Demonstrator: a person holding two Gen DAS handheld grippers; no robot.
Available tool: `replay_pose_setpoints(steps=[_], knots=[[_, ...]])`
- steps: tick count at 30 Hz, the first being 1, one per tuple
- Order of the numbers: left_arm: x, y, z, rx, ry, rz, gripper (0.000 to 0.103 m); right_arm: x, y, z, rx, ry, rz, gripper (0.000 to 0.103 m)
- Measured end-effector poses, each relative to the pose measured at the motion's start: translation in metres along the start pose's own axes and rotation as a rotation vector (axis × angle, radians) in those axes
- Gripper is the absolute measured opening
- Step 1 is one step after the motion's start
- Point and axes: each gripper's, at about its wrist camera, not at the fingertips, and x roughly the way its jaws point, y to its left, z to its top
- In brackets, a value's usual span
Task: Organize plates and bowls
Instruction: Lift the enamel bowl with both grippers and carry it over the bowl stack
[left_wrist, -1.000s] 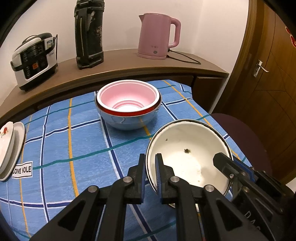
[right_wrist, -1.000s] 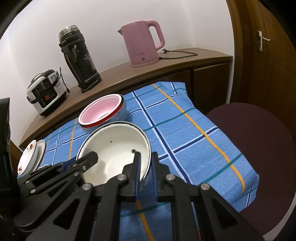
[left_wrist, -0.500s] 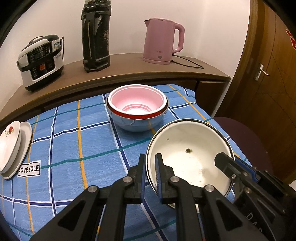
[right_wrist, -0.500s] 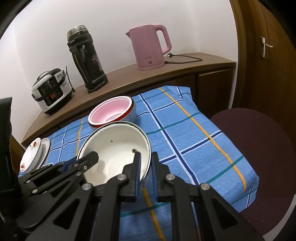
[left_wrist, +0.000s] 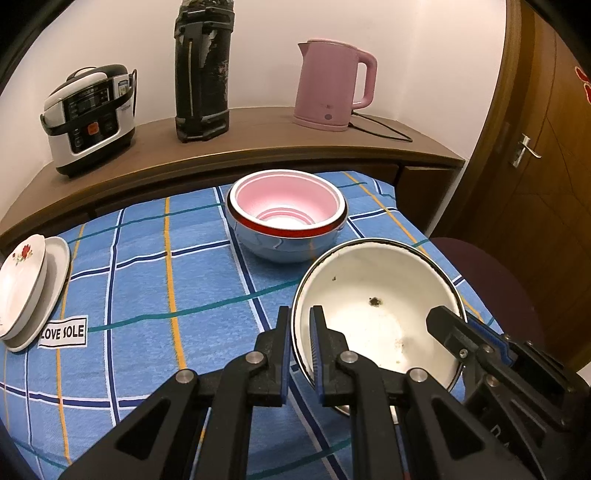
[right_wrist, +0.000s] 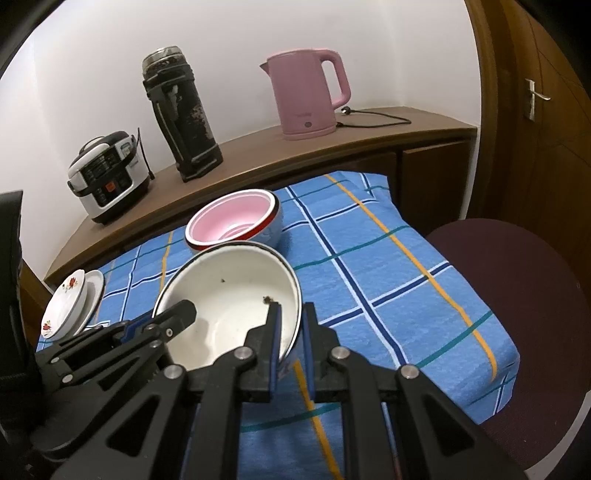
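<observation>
A white enamel bowl (left_wrist: 373, 302) with a dark rim is held off the blue checked cloth, tilted. My left gripper (left_wrist: 300, 325) is shut on its left rim. My right gripper (right_wrist: 291, 328) is shut on its right rim; the bowl also shows in the right wrist view (right_wrist: 229, 295). A pink bowl nested in a pale blue bowl (left_wrist: 286, 214) stands on the cloth just beyond, also in the right wrist view (right_wrist: 236, 221). Two stacked white plates (left_wrist: 29, 291) lie at the table's left edge, the top one with a red flower.
A wooden counter (left_wrist: 258, 144) behind the table carries a rice cooker (left_wrist: 88, 114), a black flask (left_wrist: 203, 70) and a pink kettle (left_wrist: 328, 85) with its cord. A dark red chair seat (right_wrist: 517, 295) stands at the table's right. A wooden door (left_wrist: 535, 147) is beyond.
Both grippers with the white bowl have risen and pulled back a little; the table and counter items look farther and lower in view. Grips unchanged.
</observation>
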Motion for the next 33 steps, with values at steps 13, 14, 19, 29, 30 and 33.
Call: replay_pose_setpoints(steps=[13,14,19,29,30,33], knots=[[-0.002,0.009,0.007,-0.017,-0.011,0.024,0.011,0.004,0.012,0.004,-0.021,-0.002,0.024,0.011],[-0.002,0.009,0.007,-0.018,-0.012,0.025,0.011,0.005,0.012,0.005,-0.021,-0.003,0.027,0.011],[-0.002,0.010,0.011,-0.020,-0.018,0.030,0.011,0.007,0.013,0.008,-0.024,-0.004,0.037,0.011],[-0.004,0.011,0.033,-0.023,-0.049,0.042,0.011,0.008,0.015,0.025,-0.037,-0.031,0.051,0.011],[-0.004,0.011,0.036,-0.023,-0.054,0.042,0.011,0.009,0.015,0.027,-0.038,-0.034,0.052,0.011],[-0.003,0.012,0.046,-0.025,-0.065,0.044,0.011,0.009,0.017,0.035,-0.044,-0.045,0.053,0.011]])
